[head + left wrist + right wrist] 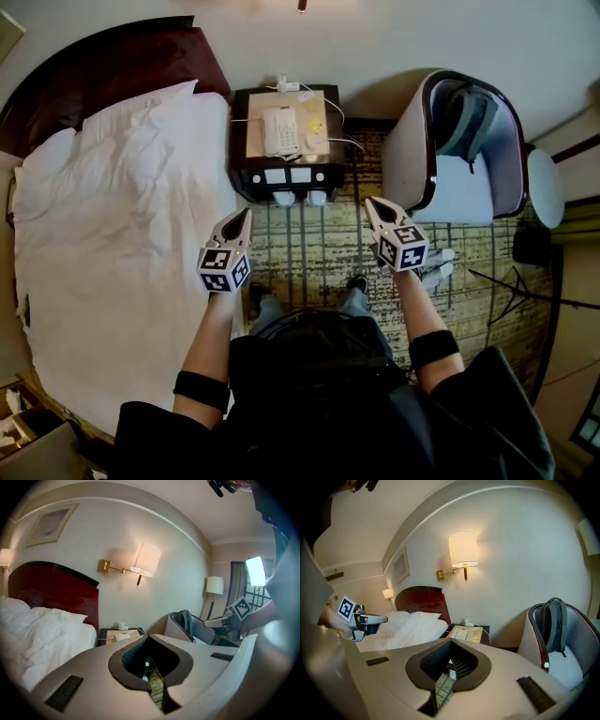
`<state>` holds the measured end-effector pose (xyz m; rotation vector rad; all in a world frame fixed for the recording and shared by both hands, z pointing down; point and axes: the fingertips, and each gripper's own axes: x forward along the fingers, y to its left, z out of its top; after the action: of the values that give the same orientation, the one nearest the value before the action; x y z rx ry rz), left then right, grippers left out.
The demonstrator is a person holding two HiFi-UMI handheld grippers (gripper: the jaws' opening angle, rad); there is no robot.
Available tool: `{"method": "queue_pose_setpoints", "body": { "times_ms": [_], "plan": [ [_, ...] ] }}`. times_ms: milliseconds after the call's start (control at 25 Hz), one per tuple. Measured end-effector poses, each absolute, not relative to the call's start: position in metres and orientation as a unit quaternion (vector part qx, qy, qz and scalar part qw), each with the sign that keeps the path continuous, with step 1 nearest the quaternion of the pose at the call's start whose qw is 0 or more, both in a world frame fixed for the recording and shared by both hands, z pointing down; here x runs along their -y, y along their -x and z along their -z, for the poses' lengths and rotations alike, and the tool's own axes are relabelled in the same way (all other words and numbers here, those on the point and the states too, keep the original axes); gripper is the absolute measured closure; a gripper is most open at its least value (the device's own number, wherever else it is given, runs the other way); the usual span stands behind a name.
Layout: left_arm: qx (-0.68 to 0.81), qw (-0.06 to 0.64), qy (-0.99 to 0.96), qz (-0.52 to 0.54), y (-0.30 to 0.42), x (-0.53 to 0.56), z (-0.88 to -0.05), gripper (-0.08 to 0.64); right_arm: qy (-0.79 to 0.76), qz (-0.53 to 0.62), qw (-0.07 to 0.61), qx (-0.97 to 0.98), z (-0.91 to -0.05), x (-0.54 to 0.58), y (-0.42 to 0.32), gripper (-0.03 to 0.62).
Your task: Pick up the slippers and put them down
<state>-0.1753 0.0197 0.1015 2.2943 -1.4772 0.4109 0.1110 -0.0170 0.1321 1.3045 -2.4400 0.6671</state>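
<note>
The white slippers (285,198) sit side by side on the floor at the near foot of the dark nightstand (240,141), toes to the wall, neither one touched. Through the gap under each pair of jaws I make out only a small pale spot where they lie.

My left gripper (247,213) hangs above the patterned carpet (309,246), near and to the left of the pair, its jaws clenched together on nothing. The right gripper (368,201) hangs at about the same height to the right of the pair, likewise clamped tight and empty (both point toward the far wall and tilt a little downward). Each gripper view shows its own tips meeting in a closed point, left (149,636) and right (451,640), with the other tool off to the side.

A white telephone (279,129) rests on the nightstand. The bed (122,244), in rumpled white linen, fills the left side under a dark red headboard (141,61). On the right stands a pale armchair (405,141) holding a grey backpack (466,120). A lit wall lamp (146,559) glows above the nightstand.
</note>
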Motion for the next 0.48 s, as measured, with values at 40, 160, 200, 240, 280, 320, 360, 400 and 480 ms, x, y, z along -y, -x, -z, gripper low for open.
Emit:
{"method": "queue_pose_setpoints", "body": {
  "times_ms": [40,160,200,240,280,320,360,400,480],
  "plan": [
    [0.525,0.190,-0.816,-0.147,0.176,-0.021,-0.101,0.557,-0.455,-0.231,0.147,0.847,-0.132,0.016,-0.111,0.592],
    [0.524,0.190,-0.817,-0.149,0.179,-0.024,-0.100,0.557,-0.454,-0.231,0.148,0.848,-0.133,0.012,-0.109,0.592],
    [0.524,0.190,-0.817,-0.148,0.180,-0.025,-0.099,0.557,-0.453,-0.232,0.149,0.848,-0.133,0.010,-0.108,0.592],
    [0.525,0.191,-0.816,-0.148,0.181,-0.026,-0.100,0.557,-0.452,-0.232,0.150,0.848,-0.134,0.009,-0.107,0.592],
    [0.524,0.192,-0.816,-0.148,0.181,-0.027,-0.100,0.557,-0.452,-0.232,0.150,0.848,-0.134,0.008,-0.106,0.592],
    [0.524,0.192,-0.817,-0.148,0.181,-0.028,-0.101,0.557,-0.451,-0.232,0.151,0.848,-0.135,0.006,-0.106,0.592],
    [0.523,0.193,-0.817,-0.148,0.180,-0.029,-0.102,0.557,-0.451,-0.232,0.151,0.848,-0.136,0.004,-0.106,0.592],
    [0.522,0.193,-0.817,-0.148,0.179,-0.031,-0.102,0.557,-0.450,-0.232,0.152,0.849,-0.136,0.003,-0.106,0.592],
    [0.521,0.193,-0.818,-0.148,0.177,-0.033,-0.103,0.557,-0.450,-0.231,0.153,0.849,-0.136,0.001,-0.107,0.592]
  ]
}}
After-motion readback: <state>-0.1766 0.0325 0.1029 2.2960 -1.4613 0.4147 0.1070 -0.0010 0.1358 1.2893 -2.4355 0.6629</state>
